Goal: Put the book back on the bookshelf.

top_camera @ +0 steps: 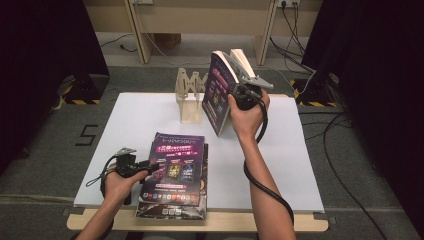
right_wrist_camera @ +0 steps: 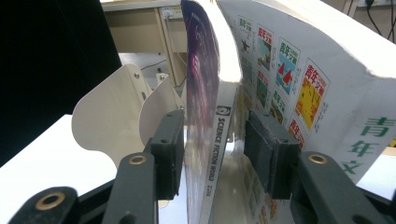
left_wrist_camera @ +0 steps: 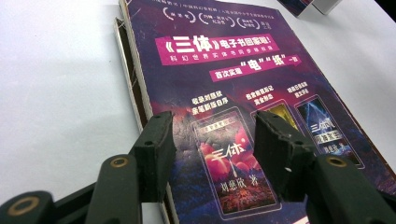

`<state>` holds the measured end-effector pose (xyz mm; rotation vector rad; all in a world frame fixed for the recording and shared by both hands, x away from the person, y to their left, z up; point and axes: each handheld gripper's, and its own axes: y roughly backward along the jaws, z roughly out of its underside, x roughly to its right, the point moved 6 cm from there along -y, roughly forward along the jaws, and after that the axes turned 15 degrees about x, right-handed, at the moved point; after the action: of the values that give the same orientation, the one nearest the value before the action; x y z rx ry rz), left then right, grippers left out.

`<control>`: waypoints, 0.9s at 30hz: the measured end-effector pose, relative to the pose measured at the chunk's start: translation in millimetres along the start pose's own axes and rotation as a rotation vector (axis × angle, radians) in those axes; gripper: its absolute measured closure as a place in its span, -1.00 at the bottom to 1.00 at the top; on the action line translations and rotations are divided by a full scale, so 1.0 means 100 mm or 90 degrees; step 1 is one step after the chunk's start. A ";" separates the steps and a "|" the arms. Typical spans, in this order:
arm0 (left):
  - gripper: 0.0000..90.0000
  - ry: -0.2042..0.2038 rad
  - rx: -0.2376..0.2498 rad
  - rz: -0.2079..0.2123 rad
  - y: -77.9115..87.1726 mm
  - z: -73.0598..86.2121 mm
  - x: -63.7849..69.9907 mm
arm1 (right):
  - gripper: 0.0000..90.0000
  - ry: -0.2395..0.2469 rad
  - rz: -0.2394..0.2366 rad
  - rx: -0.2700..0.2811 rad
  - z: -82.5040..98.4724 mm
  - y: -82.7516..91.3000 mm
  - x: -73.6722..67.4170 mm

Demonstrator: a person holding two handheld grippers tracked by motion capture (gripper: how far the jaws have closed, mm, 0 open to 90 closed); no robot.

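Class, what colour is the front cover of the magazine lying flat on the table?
Mostly purple magazine with pink banners and white lettering; the left gripper view shows it best.

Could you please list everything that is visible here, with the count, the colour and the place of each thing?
Table: one, white top, centre.
Rack: one, pale wood, far middle of the table.
Flat magazines: a stack, count unclear, purple cover on top, near edge.
Upright magazines: two, one purple and one white-backed, right of the rack.
Cables: several, black, on the grey floor at right.
Left gripper: one, black, open, over the left edge of the flat stack.
Right gripper: one, black, jaws around the upright purple magazine; contact unclear.
Hands: two, left, right.
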<state>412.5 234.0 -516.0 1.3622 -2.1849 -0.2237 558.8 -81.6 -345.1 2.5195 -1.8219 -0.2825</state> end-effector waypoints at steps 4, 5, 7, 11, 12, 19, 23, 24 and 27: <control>0.04 0.001 0.000 0.000 0.00 0.00 0.00 | 0.27 -0.003 -0.002 -0.002 0.01 0.03 -0.01; 0.04 0.001 0.000 -0.001 0.00 0.00 0.00 | 0.27 -0.001 -0.003 -0.003 0.01 0.04 0.00; 0.04 0.001 -0.001 -0.002 0.00 0.00 0.00 | 0.27 -0.002 -0.003 -0.003 0.02 0.05 0.00; 0.05 0.003 -0.002 -0.001 0.00 0.00 0.00 | 0.27 -0.005 -0.006 -0.007 0.05 0.07 0.00; 0.05 0.003 -0.002 -0.001 0.00 0.00 0.00 | 0.27 -0.007 -0.006 -0.009 0.06 0.08 -0.01; 0.05 0.006 -0.003 -0.001 0.00 0.00 0.00 | 0.26 -0.013 -0.010 -0.018 0.11 0.12 0.00; 0.05 0.006 -0.003 -0.002 0.00 0.00 0.00 | 0.26 -0.015 -0.009 -0.023 0.14 0.14 0.02; 0.05 0.005 -0.004 -0.002 0.00 0.00 0.00 | 0.26 -0.017 -0.009 -0.023 0.15 0.14 0.02; 0.05 0.005 -0.004 -0.002 0.00 0.00 0.00 | 0.26 -0.019 -0.010 -0.025 0.17 0.16 0.03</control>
<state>412.4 233.7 -515.8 1.3620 -2.1739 -0.2258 542.2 -87.7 -360.5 2.5183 -1.7900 -0.3547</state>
